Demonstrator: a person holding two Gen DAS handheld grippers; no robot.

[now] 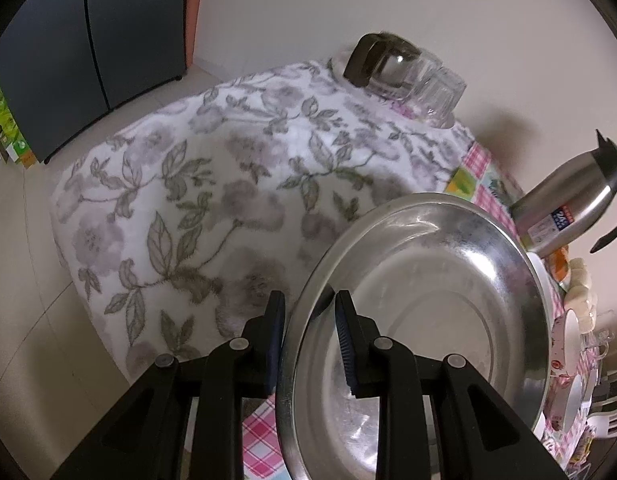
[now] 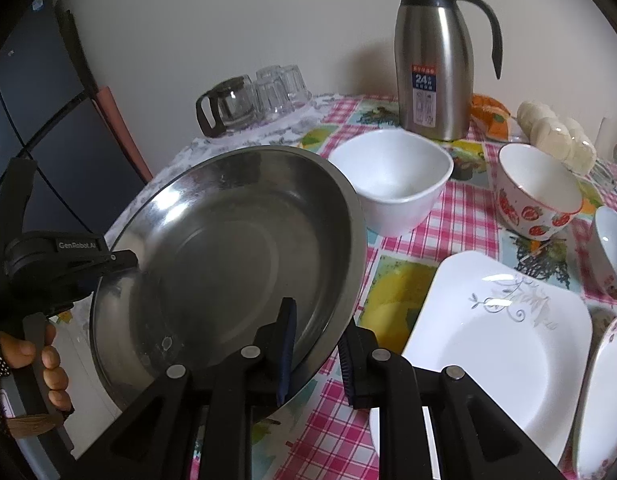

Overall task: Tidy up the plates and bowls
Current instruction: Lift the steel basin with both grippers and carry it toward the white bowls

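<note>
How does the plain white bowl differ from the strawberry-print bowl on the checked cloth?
The plain white bowl has a squarish, rounded-corner rim; the strawberry-print bowl has a round one. The white bowl is undecorated, while the strawberry bowl carries red strawberries outside and a thin red rim line. The white bowl stands beside the steel basin, the strawberry bowl further right. Both stand upright, appear empty and are white inside.

The left gripper (image 1: 310,344) is matte black plastic, with angular linkage arms joined by round silver pivot pins and two flat fingers faced with ribbed dark-blue pads (image 1: 344,344). The right gripper (image 2: 318,356) is built alike. White "GenRobot.AI" lettering marks the left gripper's body, above the bare-skinned left hand (image 2: 44,368), whose wrist wears a black white-dotted sleeve.
</note>
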